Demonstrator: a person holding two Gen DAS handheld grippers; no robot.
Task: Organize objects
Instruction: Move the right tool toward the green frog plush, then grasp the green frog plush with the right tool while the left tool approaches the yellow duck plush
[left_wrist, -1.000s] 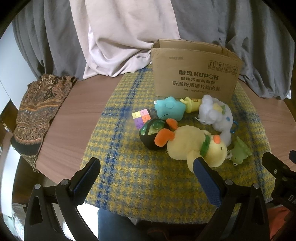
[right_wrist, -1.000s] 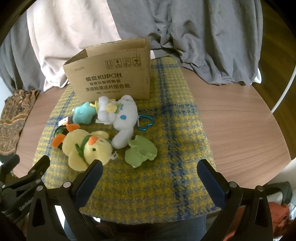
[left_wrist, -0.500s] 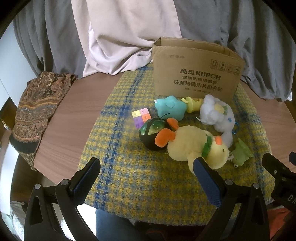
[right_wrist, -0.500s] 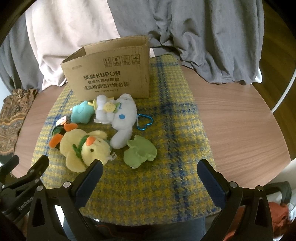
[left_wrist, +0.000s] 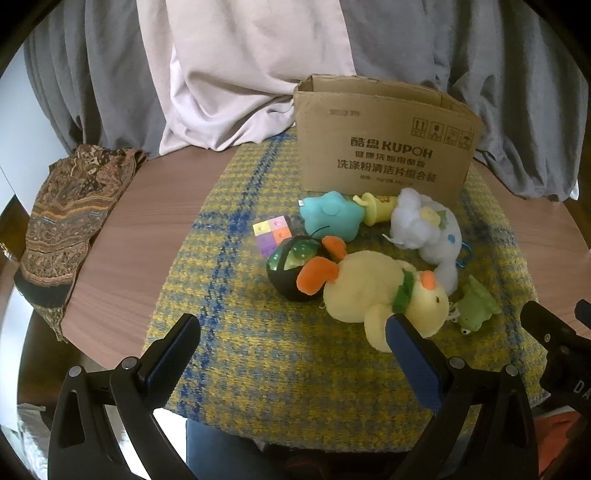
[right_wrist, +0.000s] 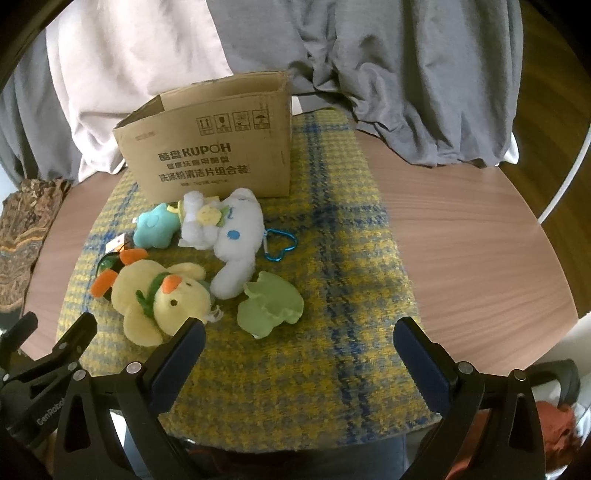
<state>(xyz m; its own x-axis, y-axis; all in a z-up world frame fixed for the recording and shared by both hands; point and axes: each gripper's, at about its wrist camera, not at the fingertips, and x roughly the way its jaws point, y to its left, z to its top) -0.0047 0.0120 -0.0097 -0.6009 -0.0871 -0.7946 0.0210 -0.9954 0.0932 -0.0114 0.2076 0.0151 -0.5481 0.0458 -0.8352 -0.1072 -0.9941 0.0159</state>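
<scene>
A round wood-grain counter (left_wrist: 122, 258) is carrying a yellow-and-blue woven mat (left_wrist: 240, 332) that is covering its middle and hanging over the near edge. Behind the counter, grey and pale pink drapery (left_wrist: 229, 74) is filling the background; a brown patterned cloth (left_wrist: 62, 229) is lying over the counter's left rim. At the right, a dark wooden floor (right_wrist: 546, 92) is showing.

A cardboard box (left_wrist: 384, 147), open at the top and printed "KUPOH", is standing upright at the far end of the mat. The toys are lying clustered just in front of it: a teal star plush (left_wrist: 330, 218) and a white dog plush (right_wrist: 236, 232) nearest the box, with a blue heart-shaped clip (right_wrist: 282, 245) beside the dog. A small multicoloured cube (left_wrist: 272, 235) is sitting to the left of the star. Nearer the camera, a yellow duck plush (left_wrist: 376, 299) is lying on its side, touching a dark green-patterned ball (left_wrist: 291, 269), and a green frog plush (right_wrist: 269, 308) is resting just right of the duck.

The left gripper (left_wrist: 291, 354) is hovering low over the mat's near edge, jaws spread wide and holding nothing. The right gripper (right_wrist: 299, 354) is hovering likewise, jaws wide and unoccupied, the frog lying between and beyond its fingertips.
</scene>
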